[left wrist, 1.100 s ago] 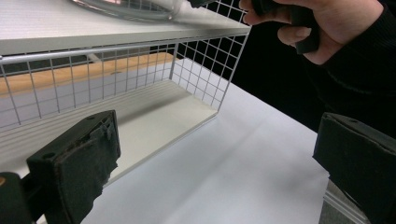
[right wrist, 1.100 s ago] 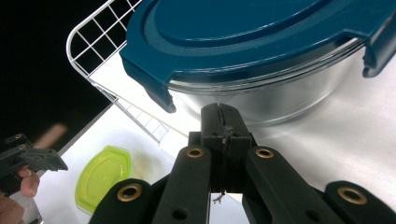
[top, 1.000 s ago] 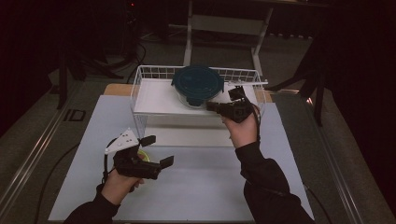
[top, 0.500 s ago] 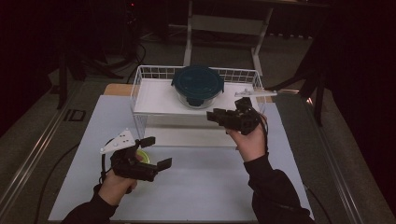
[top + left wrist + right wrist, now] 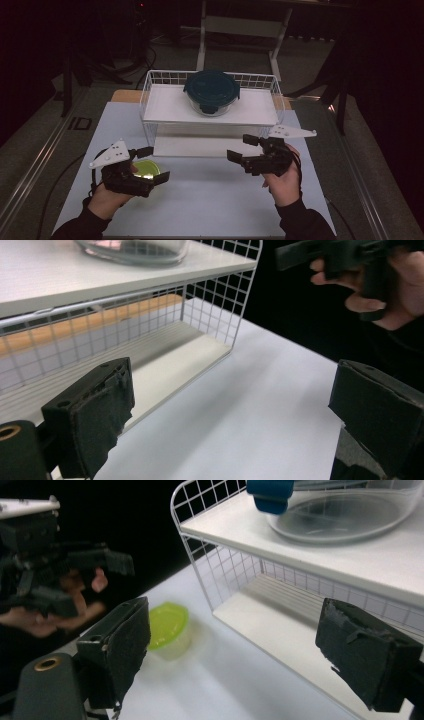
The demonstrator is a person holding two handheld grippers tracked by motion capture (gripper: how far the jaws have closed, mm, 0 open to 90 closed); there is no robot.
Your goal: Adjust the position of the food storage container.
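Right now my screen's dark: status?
Both grippers, left and right, open, empty. Right's jaws just opened. Container on rack. Green cup by left gripper.

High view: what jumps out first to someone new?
The white wire rack at the table's far side, with a glass bowl with a dark teal lid on its top shelf. Nearer, a small yellow-green lidded cup sits on the white mat right beside the left hand-held gripper, whose jaws are open. The right hand-held gripper hovers before the rack, jaws just opened, empty.
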